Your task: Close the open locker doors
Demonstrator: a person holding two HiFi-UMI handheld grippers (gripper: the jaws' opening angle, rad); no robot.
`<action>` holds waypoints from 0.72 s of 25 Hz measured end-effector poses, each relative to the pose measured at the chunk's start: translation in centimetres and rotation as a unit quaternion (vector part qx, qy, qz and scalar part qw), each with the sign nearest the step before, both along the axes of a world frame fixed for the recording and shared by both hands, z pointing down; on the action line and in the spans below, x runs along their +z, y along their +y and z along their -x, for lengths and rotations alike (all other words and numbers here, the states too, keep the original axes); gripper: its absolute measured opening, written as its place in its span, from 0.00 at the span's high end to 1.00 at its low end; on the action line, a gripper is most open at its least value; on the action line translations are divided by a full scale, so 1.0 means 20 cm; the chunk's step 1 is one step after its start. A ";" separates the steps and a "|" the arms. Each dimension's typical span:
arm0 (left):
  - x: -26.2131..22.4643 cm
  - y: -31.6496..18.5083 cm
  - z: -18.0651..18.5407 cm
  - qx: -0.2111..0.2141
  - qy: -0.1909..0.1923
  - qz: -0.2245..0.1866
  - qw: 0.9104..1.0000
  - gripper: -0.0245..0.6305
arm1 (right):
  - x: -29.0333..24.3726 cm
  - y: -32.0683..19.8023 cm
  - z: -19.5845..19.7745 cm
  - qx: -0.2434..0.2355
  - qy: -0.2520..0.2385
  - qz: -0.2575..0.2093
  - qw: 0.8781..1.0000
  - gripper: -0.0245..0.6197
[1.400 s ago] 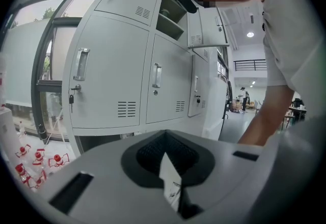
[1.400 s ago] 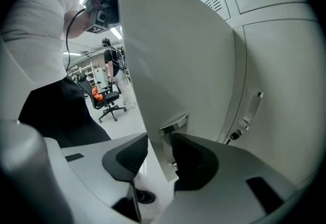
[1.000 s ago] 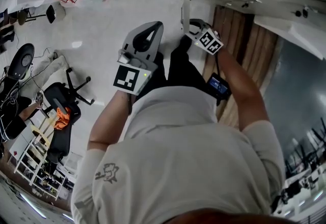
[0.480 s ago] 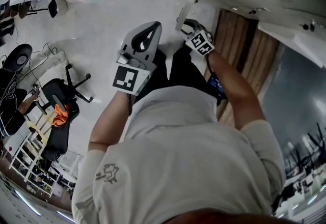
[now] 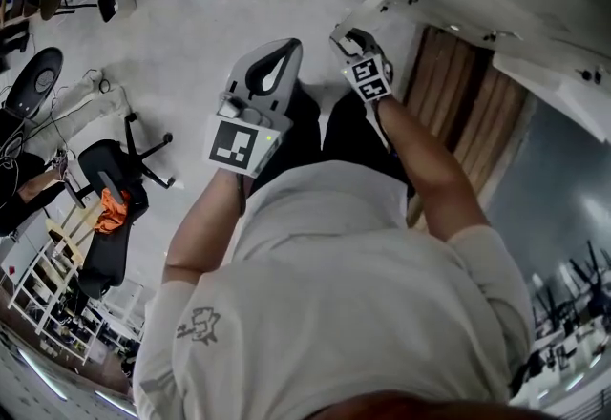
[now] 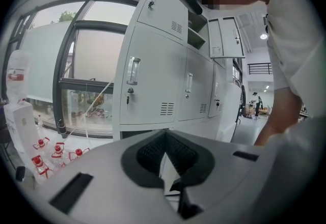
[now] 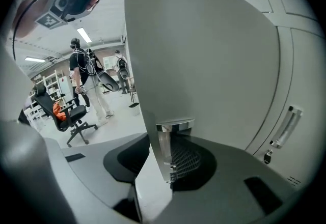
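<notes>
– Okay, right tool [image 7: 164, 164]?
– Clamped on the free edge of the open locker door [image 7: 204, 55], right at its chrome handle [image 7: 174, 127]. The door stands swung out from the grey locker bank [image 7: 300, 55].
– Left tool [image 6: 165, 139]?
– Jaws together, nothing in them. It's up in the air, facing closed lockers.
</notes>
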State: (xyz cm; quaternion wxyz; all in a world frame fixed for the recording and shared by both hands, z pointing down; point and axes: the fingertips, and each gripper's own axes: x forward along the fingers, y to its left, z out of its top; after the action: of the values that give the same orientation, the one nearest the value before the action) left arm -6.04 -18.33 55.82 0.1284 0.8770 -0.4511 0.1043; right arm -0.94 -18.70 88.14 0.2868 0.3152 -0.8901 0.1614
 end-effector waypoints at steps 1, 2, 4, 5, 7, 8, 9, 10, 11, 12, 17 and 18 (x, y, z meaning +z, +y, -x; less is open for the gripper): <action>0.00 0.00 0.03 -0.002 0.000 -0.001 1.000 0.96 | 0.00 -0.02 0.02 0.008 0.002 -0.001 1.000 0.76; 0.00 0.00 0.06 -0.003 0.000 -0.002 1.000 0.96 | 0.00 -0.04 0.04 0.016 0.003 -0.001 1.000 0.76; -0.01 -0.01 0.12 -0.005 -0.001 -0.003 1.000 0.96 | 0.00 -0.08 0.09 0.027 0.004 -0.001 1.000 0.76; -0.01 -0.01 0.15 -0.006 -0.001 -0.003 1.000 0.96 | 0.00 -0.11 0.11 0.030 0.005 -0.002 1.000 0.76; 0.00 -0.01 0.21 -0.010 0.001 -0.003 1.000 0.96 | 0.00 -0.16 0.15 0.032 0.011 -0.006 0.999 0.78; 0.00 -0.01 0.24 -0.011 0.002 -0.002 1.000 0.96 | 0.00 -0.19 0.18 0.031 0.015 -0.009 0.999 0.78; 0.01 -0.01 0.27 -0.012 0.002 0.000 1.000 0.96 | 0.01 -0.21 0.20 0.031 0.018 -0.011 0.999 0.79; 0.01 -0.01 0.29 -0.013 0.002 0.002 1.000 0.96 | 0.01 -0.24 0.22 0.033 0.021 -0.013 0.999 0.79; 0.02 -0.01 0.31 -0.013 0.002 0.003 1.000 0.96 | 0.01 -0.28 0.24 0.039 0.021 -0.014 0.999 0.80; 0.03 -0.02 0.34 -0.014 0.002 0.004 1.000 0.96 | 0.01 -0.32 0.26 0.047 0.020 -0.015 0.999 0.80; 0.06 -0.03 0.45 -0.020 0.003 0.008 1.000 0.96 | 0.01 -0.50 0.33 0.095 0.012 -0.015 0.995 0.80; 0.06 -0.03 0.48 -0.021 0.004 0.008 1.000 0.96 | 0.01 -0.53 0.35 0.102 0.012 -0.015 0.995 0.80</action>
State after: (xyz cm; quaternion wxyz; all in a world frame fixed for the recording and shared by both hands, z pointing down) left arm -15.56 -18.83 57.10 0.1396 0.8668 -0.4678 0.1021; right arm -7.84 -29.30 88.26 0.2747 0.4106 -0.8520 0.1731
